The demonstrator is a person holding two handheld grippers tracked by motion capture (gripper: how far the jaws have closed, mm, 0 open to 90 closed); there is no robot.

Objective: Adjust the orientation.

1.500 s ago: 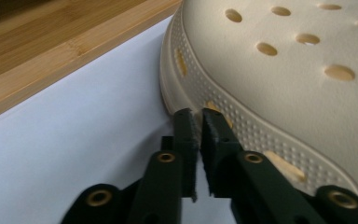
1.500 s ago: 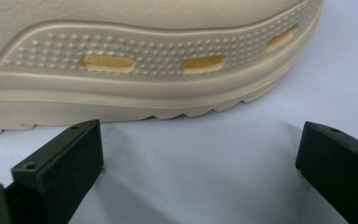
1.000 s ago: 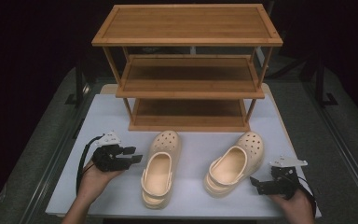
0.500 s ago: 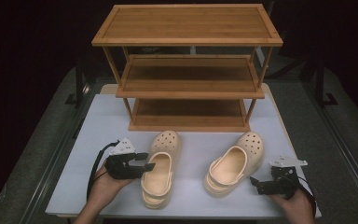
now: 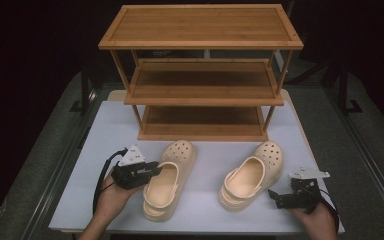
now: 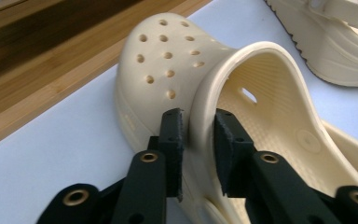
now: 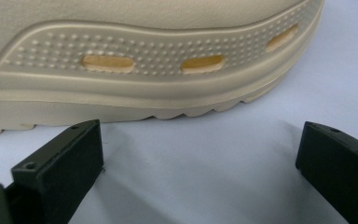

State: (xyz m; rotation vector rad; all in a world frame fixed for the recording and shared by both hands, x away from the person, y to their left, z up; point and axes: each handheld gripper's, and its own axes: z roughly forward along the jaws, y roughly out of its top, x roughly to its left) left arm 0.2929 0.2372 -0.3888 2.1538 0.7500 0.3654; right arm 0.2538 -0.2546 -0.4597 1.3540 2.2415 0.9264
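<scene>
On the white counter, in front of the wooden shoe rack, lie two cream clogs, toes toward the rack: the left hand-held gripper pinches the left clog by its side rim, while the right hand-held gripper waits spread wide just right of the right clog.

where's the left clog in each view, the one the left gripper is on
High view: the left clog lies lower centre-left on the white table, the left gripper at its side wall.
Left gripper view: it fills the centre, its wall between the two jaws.
Right gripper view: the clog there is the other clog, across the top.
Shared landmark: the wooden shelf, also at top left in the left gripper view.
</scene>
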